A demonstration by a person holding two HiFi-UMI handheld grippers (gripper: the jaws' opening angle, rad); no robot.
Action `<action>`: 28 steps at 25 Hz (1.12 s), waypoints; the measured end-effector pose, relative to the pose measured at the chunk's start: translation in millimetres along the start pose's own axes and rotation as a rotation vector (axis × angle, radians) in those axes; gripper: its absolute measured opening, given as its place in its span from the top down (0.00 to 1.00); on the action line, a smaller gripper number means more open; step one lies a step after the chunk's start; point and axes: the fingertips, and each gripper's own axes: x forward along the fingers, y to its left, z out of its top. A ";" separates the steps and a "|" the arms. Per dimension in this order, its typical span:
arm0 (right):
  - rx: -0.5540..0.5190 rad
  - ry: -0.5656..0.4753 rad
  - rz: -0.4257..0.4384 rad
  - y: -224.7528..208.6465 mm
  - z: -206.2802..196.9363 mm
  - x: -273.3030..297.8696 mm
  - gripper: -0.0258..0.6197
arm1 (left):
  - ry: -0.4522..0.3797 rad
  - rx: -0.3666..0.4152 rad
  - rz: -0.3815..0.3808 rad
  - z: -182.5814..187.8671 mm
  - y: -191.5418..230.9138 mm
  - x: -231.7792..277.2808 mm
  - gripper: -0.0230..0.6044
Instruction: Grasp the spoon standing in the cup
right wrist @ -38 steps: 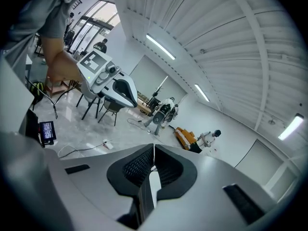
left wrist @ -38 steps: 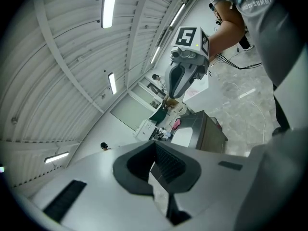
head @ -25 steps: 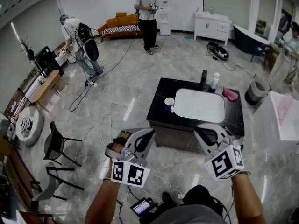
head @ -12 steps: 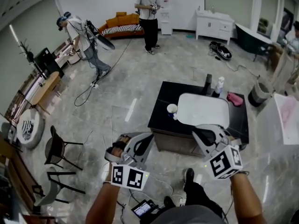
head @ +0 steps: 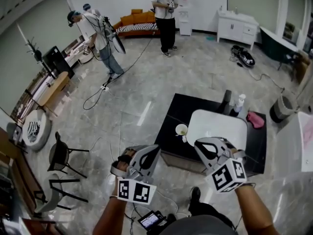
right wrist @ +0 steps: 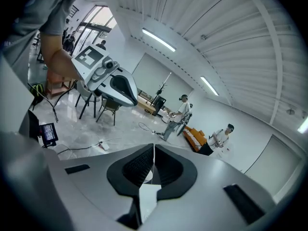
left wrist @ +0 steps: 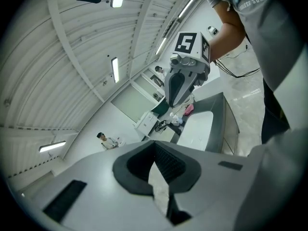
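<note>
Pale round cup (head: 181,129) is being seen on the black table (head: 182,106), just beside the white basin's (head: 217,125) left edge. Spoon (head: 184,138) is being shown only as a small bluish sliver at the cup's near rim, too small for detail. Left gripper (head: 154,151) and right gripper (head: 198,143) are being held apart from the cup, both with jaws pressed together and nothing gripped.

Left gripper (head: 152,151) and right gripper (head: 200,145) held forward side by side on bare forearms; jaws together, nothing between.
</note>
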 end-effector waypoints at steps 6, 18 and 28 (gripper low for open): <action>-0.001 -0.022 0.057 -31.5 -23.0 29.7 0.91 | 0.060 -0.026 0.024 -10.5 13.0 42.8 0.96; -0.004 -0.057 0.139 -49.0 -41.1 67.8 0.91 | 0.118 -0.053 0.083 -20.2 30.8 76.3 0.96; 0.008 -0.024 0.200 -32.9 -57.3 99.9 0.91 | 0.108 -0.084 0.069 -47.9 40.7 97.2 0.96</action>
